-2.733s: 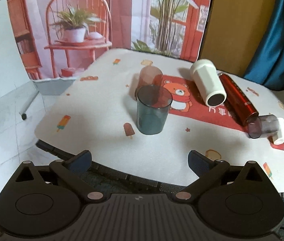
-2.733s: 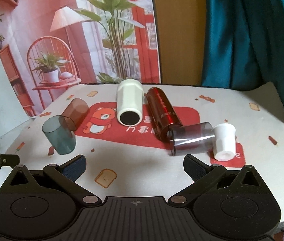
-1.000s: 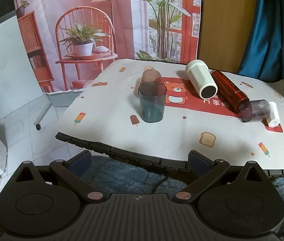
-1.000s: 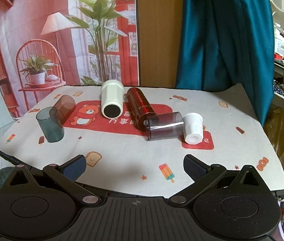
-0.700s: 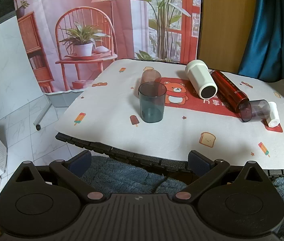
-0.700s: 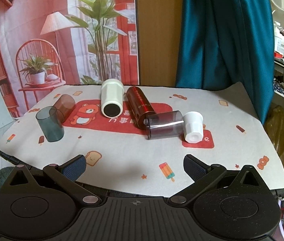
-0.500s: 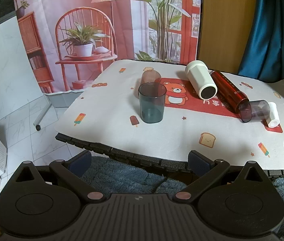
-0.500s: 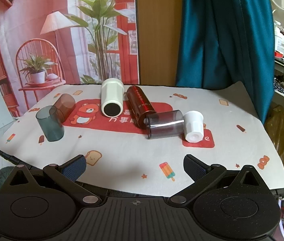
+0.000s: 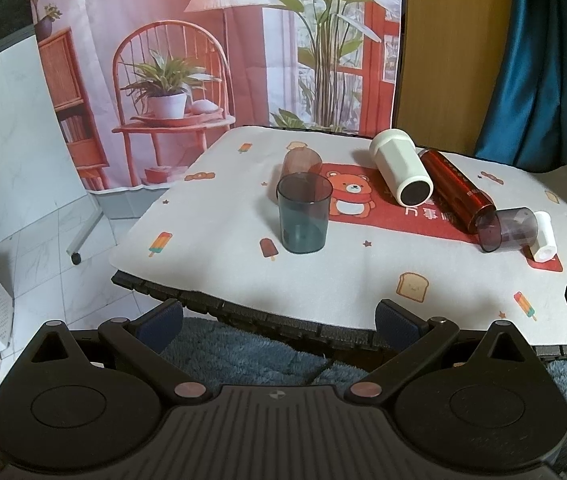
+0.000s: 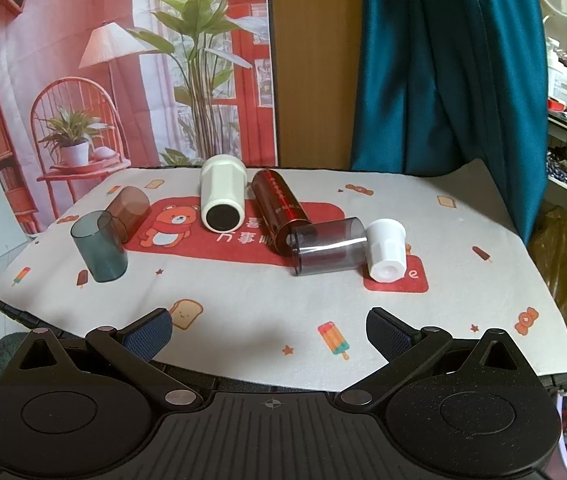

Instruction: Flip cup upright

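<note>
- On your table (image 9: 211, 216), printed cloth cover.
- Your left claw (image 9: 279, 316) and right claw (image 10: 269, 330): both released, hanging short of the near edge.
- Teal cup (image 9: 304, 218): upright, front-left, brown cup (image 10: 129, 209) lying behind it.

I get even, soft indoor light; faint shadows fall toward 6 o'clock on the tabletop (image 9: 219, 216). Everything's sharp mid-frame, fisheye bending straight lines at 3 and 9 o'clock.
</note>
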Tool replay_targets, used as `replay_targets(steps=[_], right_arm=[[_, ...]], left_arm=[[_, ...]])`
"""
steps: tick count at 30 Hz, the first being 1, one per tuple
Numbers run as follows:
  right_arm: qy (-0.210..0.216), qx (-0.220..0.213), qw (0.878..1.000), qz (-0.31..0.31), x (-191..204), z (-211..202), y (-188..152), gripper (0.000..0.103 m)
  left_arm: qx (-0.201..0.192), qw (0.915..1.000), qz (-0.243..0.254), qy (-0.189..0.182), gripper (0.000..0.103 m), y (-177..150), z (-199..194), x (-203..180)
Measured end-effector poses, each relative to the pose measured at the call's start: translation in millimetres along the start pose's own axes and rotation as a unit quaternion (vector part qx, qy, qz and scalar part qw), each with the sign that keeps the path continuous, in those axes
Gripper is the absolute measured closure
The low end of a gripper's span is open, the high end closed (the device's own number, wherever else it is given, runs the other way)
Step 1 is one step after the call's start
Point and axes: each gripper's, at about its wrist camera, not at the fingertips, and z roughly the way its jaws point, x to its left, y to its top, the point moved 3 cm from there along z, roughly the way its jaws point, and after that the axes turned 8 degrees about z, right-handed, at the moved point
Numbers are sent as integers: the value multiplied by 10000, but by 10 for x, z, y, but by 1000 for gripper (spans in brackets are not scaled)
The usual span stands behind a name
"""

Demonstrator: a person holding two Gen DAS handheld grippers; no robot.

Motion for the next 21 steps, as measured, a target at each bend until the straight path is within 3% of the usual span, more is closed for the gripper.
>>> replay_targets(steps=[21], right_arm=[[0,0,10000,29,-19,9,5,0]], left_arm=[[-56,10000,-20,13,0,7,-21,17]])
